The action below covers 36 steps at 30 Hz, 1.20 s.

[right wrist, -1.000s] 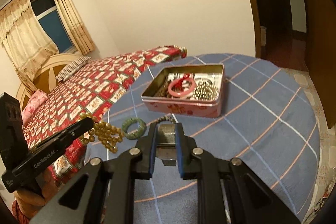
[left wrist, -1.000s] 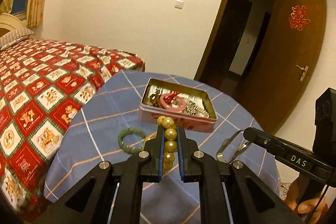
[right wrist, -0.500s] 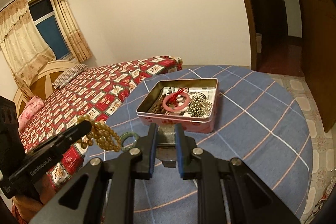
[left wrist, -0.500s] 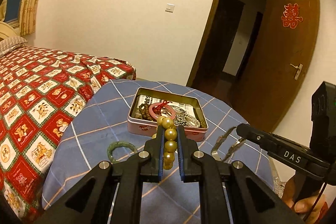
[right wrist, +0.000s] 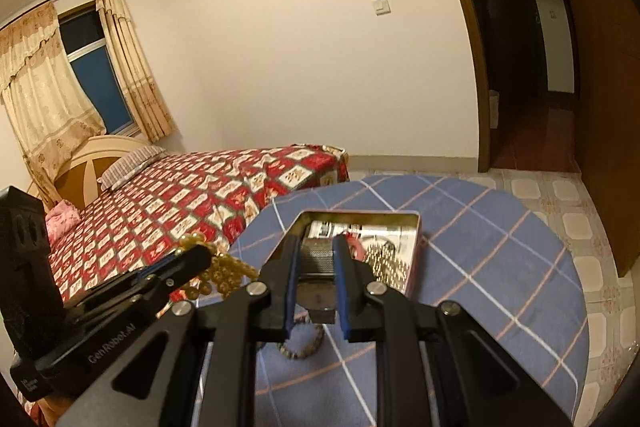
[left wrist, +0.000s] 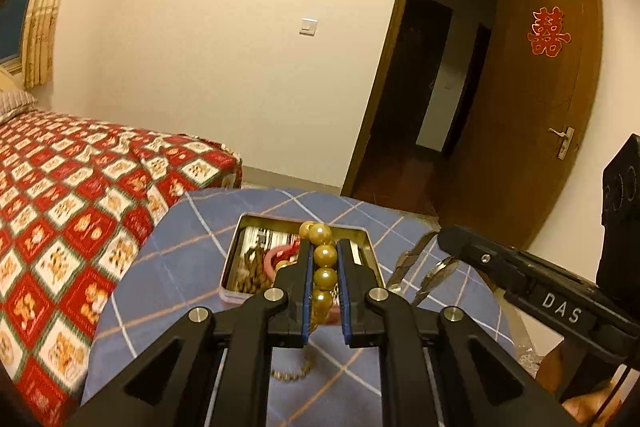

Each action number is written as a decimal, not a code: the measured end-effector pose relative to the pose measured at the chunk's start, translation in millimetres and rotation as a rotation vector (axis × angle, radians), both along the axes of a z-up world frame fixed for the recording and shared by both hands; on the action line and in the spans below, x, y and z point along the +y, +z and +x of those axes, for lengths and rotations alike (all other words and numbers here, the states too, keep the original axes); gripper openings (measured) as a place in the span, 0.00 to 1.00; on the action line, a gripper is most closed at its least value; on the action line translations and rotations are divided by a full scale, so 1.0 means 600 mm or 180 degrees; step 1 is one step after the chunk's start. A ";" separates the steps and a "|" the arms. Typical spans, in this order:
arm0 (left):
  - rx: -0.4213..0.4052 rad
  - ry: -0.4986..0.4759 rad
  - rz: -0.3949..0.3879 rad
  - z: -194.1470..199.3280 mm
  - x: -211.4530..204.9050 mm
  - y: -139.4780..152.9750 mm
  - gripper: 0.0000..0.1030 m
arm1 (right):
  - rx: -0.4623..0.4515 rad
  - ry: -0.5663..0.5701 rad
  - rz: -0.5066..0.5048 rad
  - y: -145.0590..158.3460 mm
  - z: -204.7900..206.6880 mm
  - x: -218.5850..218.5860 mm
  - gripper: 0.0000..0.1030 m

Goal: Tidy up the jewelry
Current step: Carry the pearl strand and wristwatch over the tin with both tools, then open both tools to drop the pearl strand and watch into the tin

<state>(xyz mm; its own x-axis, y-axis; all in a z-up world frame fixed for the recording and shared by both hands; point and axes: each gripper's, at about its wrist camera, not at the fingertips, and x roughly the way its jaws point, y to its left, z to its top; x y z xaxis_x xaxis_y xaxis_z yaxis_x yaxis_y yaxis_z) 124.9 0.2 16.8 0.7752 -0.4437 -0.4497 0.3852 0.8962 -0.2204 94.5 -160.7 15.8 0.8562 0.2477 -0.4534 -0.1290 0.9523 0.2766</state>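
My left gripper (left wrist: 324, 247) is shut on a golden bead bracelet (left wrist: 325, 255) and holds it in the air just in front of the open pink tin (left wrist: 236, 251). My right gripper (right wrist: 316, 243) is shut on a metal wristwatch (right wrist: 317, 259), also held up near the tin (right wrist: 414, 259). The tin holds a pink bangle (left wrist: 274, 257), dark beads and a silvery chain (right wrist: 384, 259). The left gripper with the beads (right wrist: 224, 267) shows at the left of the right wrist view. The right gripper with the watch (left wrist: 436, 273) shows at the right of the left wrist view.
The tin stands on a round table with a blue checked cloth (right wrist: 500, 247). A small beaded chain (right wrist: 300, 345) lies on the cloth under the right gripper. A bed with a red patterned cover (left wrist: 60, 187) stands at the left. An open brown door (left wrist: 552, 87) is at the right.
Both grippers have moved forward toward the tin with their loads. The green bangle on the cloth has passed out of view below the grippers.
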 end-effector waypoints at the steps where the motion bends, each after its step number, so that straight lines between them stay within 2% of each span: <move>1: -0.0006 -0.0007 0.0008 0.007 -0.004 0.002 0.10 | 0.0002 -0.0007 0.0005 0.001 0.005 -0.001 0.19; 10: 0.0064 -0.0039 0.0107 0.084 -0.042 -0.009 0.10 | 0.0047 -0.0124 0.0003 -0.002 0.076 -0.013 0.19; 23: 0.0314 -0.0038 0.0172 0.179 -0.080 -0.066 0.10 | 0.0368 -0.0338 -0.0020 -0.064 0.150 -0.048 0.19; 36: 0.0571 0.0021 0.0347 0.229 -0.095 -0.135 0.10 | 0.0656 -0.0366 0.0050 -0.134 0.199 -0.062 0.19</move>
<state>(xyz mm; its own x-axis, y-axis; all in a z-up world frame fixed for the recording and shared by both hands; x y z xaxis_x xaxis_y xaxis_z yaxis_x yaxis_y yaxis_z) 262.1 -57.1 -64.3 0.6811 -0.3800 -0.6259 0.3425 0.9209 -0.1864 213.7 -198.0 -64.8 0.7689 0.1624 -0.6184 0.0407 0.9528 0.3008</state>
